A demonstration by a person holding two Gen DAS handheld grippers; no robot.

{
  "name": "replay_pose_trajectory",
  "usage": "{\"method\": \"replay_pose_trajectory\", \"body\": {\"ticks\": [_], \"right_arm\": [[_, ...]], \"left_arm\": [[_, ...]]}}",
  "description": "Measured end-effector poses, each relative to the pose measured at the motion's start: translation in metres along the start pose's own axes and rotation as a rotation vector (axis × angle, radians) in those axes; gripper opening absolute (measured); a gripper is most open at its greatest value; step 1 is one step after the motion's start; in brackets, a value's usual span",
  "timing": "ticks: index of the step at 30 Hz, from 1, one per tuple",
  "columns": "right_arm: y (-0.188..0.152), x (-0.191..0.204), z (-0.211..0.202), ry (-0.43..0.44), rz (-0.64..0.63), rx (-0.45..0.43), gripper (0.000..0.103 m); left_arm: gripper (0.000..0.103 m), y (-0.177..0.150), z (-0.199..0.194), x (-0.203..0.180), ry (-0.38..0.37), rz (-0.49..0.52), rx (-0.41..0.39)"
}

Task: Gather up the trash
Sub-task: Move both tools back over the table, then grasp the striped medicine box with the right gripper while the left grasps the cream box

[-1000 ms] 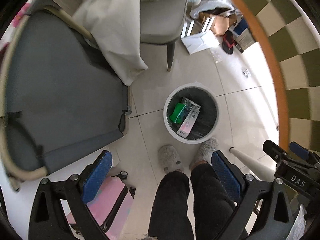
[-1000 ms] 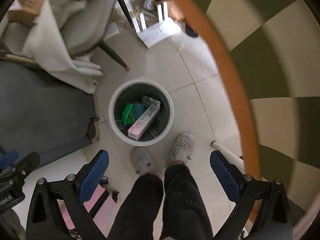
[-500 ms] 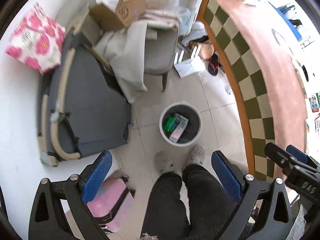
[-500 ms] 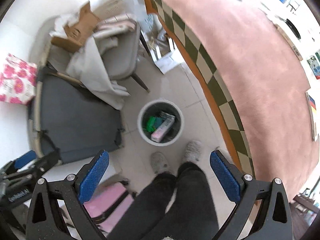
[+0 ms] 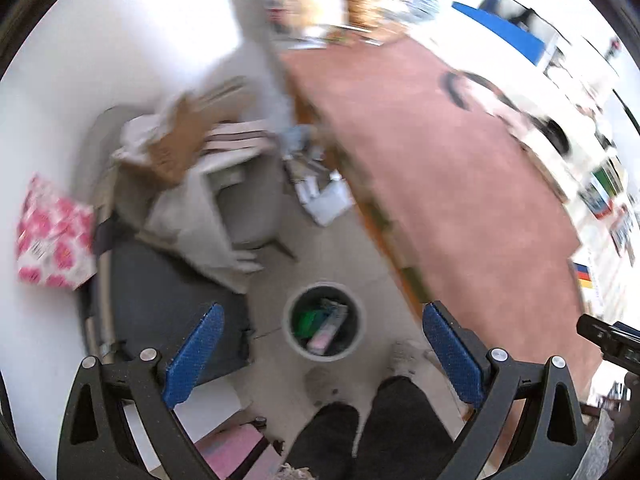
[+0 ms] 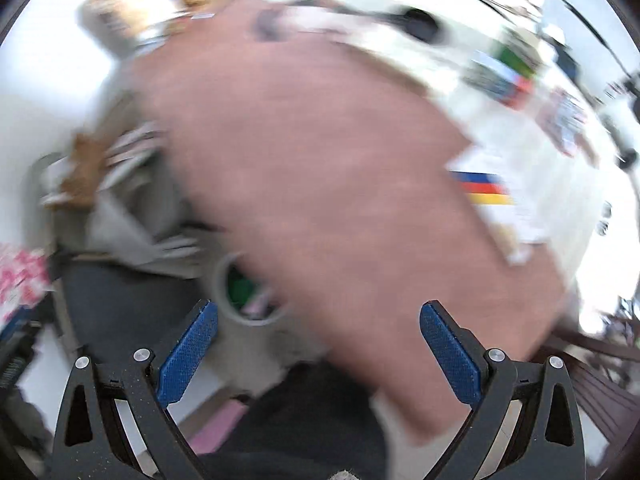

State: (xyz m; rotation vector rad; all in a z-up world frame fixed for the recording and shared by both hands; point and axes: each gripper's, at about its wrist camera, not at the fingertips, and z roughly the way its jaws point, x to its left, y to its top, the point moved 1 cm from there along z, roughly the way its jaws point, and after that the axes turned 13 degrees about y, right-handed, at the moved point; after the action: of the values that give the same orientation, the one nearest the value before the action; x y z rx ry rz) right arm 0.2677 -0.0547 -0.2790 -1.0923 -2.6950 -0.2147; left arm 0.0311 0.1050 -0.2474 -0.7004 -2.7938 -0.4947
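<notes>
A round grey trash bin (image 5: 356,344) stands on the tiled floor far below, holding a green packet (image 5: 310,318) and a pink box (image 5: 326,334). My left gripper (image 5: 322,352) is open and empty, high above the bin. My right gripper (image 6: 318,348) is open and empty too; its view is blurred, and the bin (image 6: 224,300) shows partly behind the edge of the pink-topped table (image 6: 340,168). The right gripper's body shows at the right edge of the left wrist view (image 5: 612,344).
The pink table (image 5: 460,184) fills the right side, with papers and small items along its far edge (image 6: 492,188). A grey mat (image 5: 160,300), a cluttered chair (image 5: 244,208), a cardboard box (image 5: 180,140) and a pink floral bag (image 5: 54,236) lie left. The person's legs (image 5: 360,432) are below.
Both grippers have risen well away from the bin and tilted up toward the tabletop. The bin looks much smaller now. Both stay open and empty.
</notes>
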Motion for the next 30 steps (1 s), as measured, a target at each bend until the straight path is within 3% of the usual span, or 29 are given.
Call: {"method": "replay_pose_trajectory", "body": {"ticks": [3,6,11,14,18,20,23,27,30], "right_arm": [[0.034,-0.073,0.019,-0.112,0.028,0.043,0.102],[0.067,-0.133,0.053,-0.146,0.043,0.137,0.102],[0.094,-0.173,0.095,-0.165,-0.045,0.247,0.102],[0.102,-0.187,0.099,-0.095,-0.029,0.261,0.102],[0.11,-0.204,0.088,-0.052,0.062,0.209,0.089],[0.117,-0.223,0.075,0.003,0.183,0.147,0.088],[0.129,-0.263,0.053,0.012,0.416,0.026,0.088],[0.14,-0.309,0.037,0.013,0.668,-0.085,0.088],[0.149,-0.332,0.032,-0.002,0.782,-0.136,0.088]], "left_arm": [[0.102,0.019,0.009,-0.073,-0.001,0.089,0.02],[0.102,0.029,0.024,-0.144,-0.002,0.168,0.071],[0.102,0.043,0.05,-0.224,0.021,0.263,0.139],[0.102,0.051,0.059,-0.243,0.057,0.312,0.131],[0.102,0.073,0.068,-0.254,0.035,0.296,0.166],[0.102,0.09,0.068,-0.264,0.028,0.284,0.163],[0.102,0.123,0.066,-0.288,0.008,0.263,0.151],[0.102,0.168,0.067,-0.325,-0.07,0.176,0.198],[0.102,0.197,0.074,-0.351,-0.116,0.107,0.258]]}}
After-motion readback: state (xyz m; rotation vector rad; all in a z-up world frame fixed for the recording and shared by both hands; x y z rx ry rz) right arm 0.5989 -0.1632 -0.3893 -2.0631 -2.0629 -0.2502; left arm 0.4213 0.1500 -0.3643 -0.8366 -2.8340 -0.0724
